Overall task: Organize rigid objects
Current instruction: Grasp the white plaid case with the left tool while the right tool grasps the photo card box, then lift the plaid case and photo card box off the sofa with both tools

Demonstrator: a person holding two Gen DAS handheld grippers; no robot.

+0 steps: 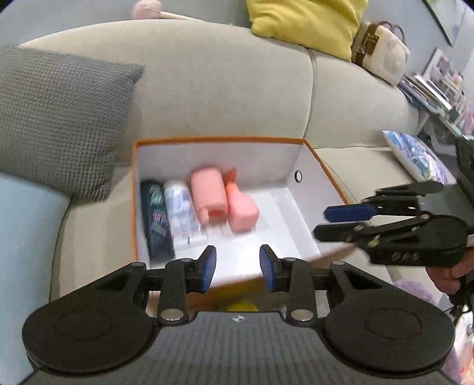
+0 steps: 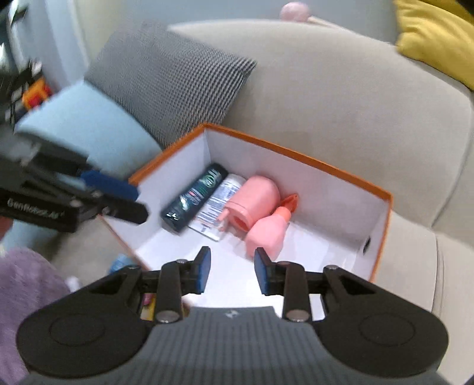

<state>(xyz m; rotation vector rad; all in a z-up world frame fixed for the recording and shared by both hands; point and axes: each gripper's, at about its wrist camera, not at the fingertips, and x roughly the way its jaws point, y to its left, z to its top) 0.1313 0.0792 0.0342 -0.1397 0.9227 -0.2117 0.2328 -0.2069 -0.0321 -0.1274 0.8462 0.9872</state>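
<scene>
right wrist view: your right gripper [image 2: 232,271] hangs empty, fingers apart, like your left gripper [image 1: 238,268]. just beyond, the pink plastic spray bottle [image 2: 266,234] lies in the orange-rimmed white cardboard box [image 2: 382,237]; probably light, stiff, slick, so grip its flat body.

left gripper [image 1: 237,269]: black, 2 blue pads, silver pivot screws | right gripper [image 2: 232,271]: same, ribbed grey body

Orange-edged white box [image 1: 299,165]; two pink bottles [image 1: 207,192], dark green bottle [image 1: 157,219]; grey houndstooth cushion [image 1: 59,118]; yellow cushion [image 1: 308,23].
</scene>
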